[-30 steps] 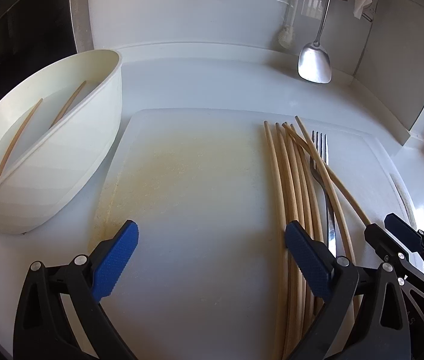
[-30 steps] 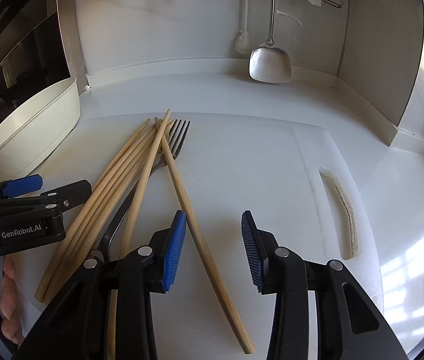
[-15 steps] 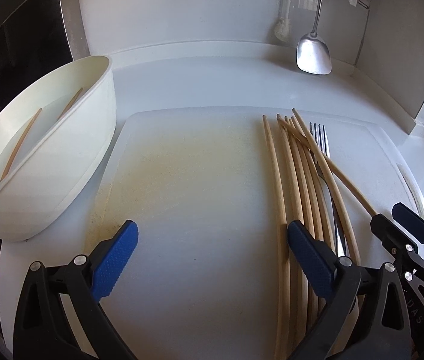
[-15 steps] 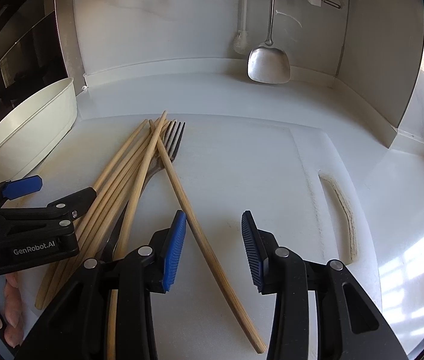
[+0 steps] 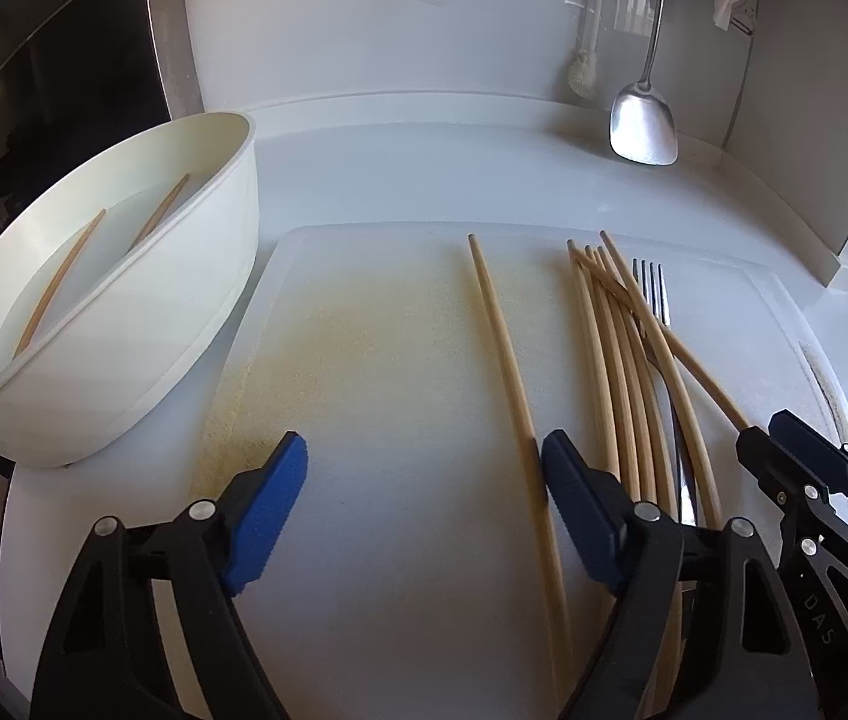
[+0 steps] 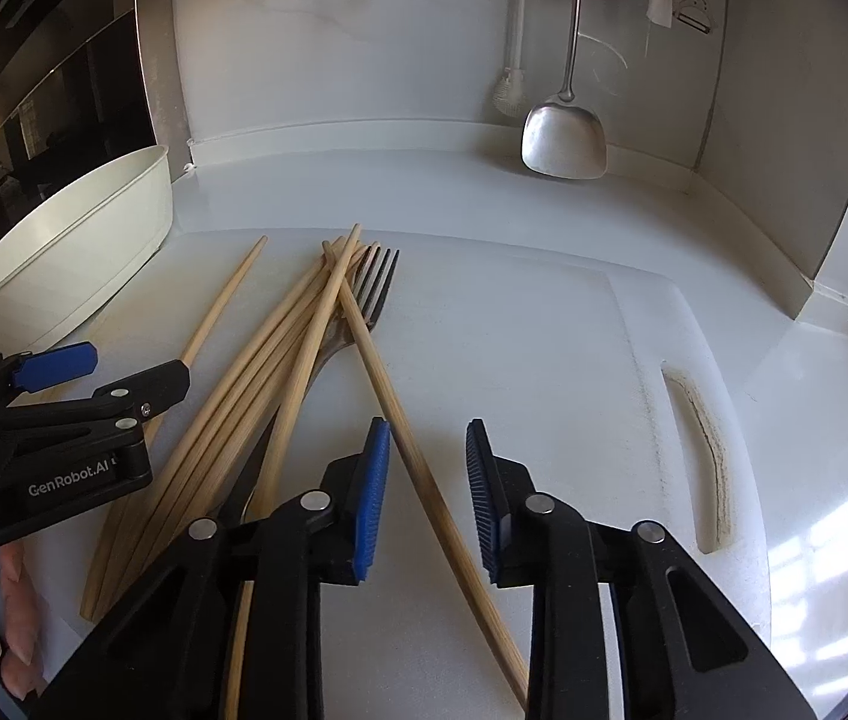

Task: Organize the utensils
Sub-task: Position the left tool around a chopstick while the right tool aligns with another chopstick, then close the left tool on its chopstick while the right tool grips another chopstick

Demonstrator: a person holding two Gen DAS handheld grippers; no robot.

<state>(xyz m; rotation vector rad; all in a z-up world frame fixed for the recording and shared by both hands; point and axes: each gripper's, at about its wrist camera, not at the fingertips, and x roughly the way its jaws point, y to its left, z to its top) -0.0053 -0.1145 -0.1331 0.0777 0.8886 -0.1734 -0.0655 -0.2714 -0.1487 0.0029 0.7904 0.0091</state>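
Left tool (image 5: pixel 424 498) was closing around a lone chopstick (image 5: pixel 505 372), pads not yet pressing. Right tool (image 6: pixel 427 498) was closing around a crossing chopstick (image 6: pixel 406 438), likewise ungripped.

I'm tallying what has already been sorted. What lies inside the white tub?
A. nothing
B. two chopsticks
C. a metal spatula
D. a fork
B: the left wrist view shows two chopsticks lying inside the white tub, while the fork is on the cutting board.
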